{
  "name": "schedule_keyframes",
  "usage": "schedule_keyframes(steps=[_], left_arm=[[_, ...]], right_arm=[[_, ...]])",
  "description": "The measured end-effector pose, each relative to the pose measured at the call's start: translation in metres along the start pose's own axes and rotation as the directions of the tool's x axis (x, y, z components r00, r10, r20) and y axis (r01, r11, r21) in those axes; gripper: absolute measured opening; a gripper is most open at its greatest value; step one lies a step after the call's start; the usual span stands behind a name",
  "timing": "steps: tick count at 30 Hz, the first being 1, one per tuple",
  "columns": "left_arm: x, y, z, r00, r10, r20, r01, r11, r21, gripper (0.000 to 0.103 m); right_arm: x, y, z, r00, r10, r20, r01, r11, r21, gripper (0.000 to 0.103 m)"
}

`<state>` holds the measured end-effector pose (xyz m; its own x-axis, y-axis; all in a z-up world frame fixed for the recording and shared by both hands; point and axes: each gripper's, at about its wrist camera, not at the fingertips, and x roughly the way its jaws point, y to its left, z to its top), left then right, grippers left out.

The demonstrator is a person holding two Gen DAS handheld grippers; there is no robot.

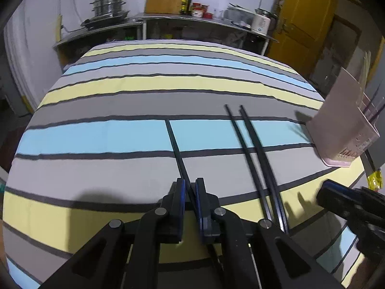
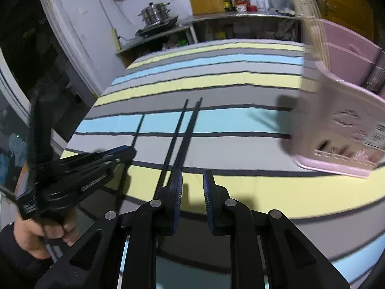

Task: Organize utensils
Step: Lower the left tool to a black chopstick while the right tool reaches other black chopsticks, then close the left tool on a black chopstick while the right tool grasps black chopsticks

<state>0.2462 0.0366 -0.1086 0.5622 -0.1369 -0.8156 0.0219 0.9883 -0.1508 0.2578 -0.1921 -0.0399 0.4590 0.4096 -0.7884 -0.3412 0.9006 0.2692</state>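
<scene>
One black chopstick lies on the striped tablecloth, and its near end runs between the pads of my left gripper, which is shut on it. A pair of black chopsticks lies side by side just to the right. In the right wrist view that pair ends at the left finger of my right gripper, which is open with only cloth showing between its pads. The left gripper shows at the left there, held by a hand. A pink utensil holder stands tilted at the right.
The pink holder holds some sticks and sits near the table's right edge. A steel counter with stacked pots, a wooden board and bottles runs along the back wall. A yellow door is at the far right.
</scene>
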Motion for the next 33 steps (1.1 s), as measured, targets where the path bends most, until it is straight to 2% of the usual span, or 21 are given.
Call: schedule_keyframes(steps=[7,13,21,33], left_arm=[[-0.002,0.009,-0.001,1.0,-0.023,0.0,0.023,1.0,-0.015,0.009],[-0.003,0.008,-0.003,1.0,-0.022,0.008,0.023,1.0,-0.012,0.009],[-0.003,0.01,-0.003,1.0,-0.026,0.009,0.026,1.0,-0.016,0.009],[0.001,0.016,0.002,0.998,-0.063,-0.004,0.063,0.997,-0.049,0.009]], right_arm=[[0.037,0.01,0.003,0.998,-0.005,-0.067,0.004,1.0,-0.019,0.018],[0.034,0.008,-0.001,0.998,-0.005,-0.062,0.004,1.0,-0.012,0.018],[0.036,0.017,0.004,0.996,-0.075,-0.057,0.072,0.996,-0.046,0.018],[0.028,-0.003,0.004,0.993,-0.095,-0.064,0.094,0.995,-0.008,0.019]])
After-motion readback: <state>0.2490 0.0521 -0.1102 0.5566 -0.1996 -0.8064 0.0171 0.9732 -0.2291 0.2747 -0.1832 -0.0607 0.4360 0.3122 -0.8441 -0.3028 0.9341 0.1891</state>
